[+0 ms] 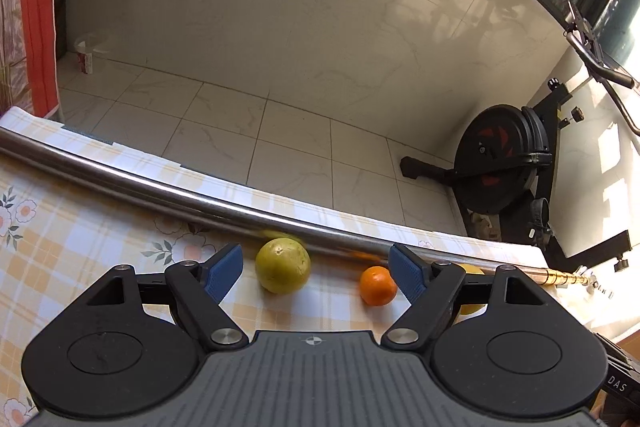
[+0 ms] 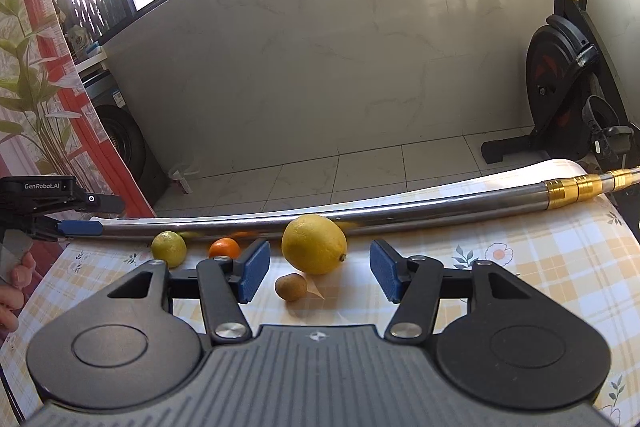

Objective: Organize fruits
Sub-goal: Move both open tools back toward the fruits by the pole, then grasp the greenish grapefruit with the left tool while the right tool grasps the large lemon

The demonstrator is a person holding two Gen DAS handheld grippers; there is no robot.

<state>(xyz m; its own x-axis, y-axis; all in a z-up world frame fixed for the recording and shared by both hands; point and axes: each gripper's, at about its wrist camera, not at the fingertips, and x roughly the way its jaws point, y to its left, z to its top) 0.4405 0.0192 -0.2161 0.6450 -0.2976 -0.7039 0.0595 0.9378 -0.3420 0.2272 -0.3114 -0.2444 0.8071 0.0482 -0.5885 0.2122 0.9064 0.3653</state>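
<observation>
My left gripper point(image 1: 316, 273) jaws wide, empty, green citrus point(image 1: 283, 267) and orange point(image 1: 378, 285) between, my right gripper point(image 2: 320, 277) jaws wide, empty, lemon point(image 2: 314, 244) at 12 o'clock, kiwi point(image 2: 291, 287) between.

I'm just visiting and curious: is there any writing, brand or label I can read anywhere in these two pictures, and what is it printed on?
"GenRobot.AI": white letters on the black body of the left gripper, seen from the right wrist camera.
"DAS": pale letters on a black device edge at the lower right of the left wrist view; possibly cut off.
Red-and-white carton on the floor: print too small to read.
</observation>
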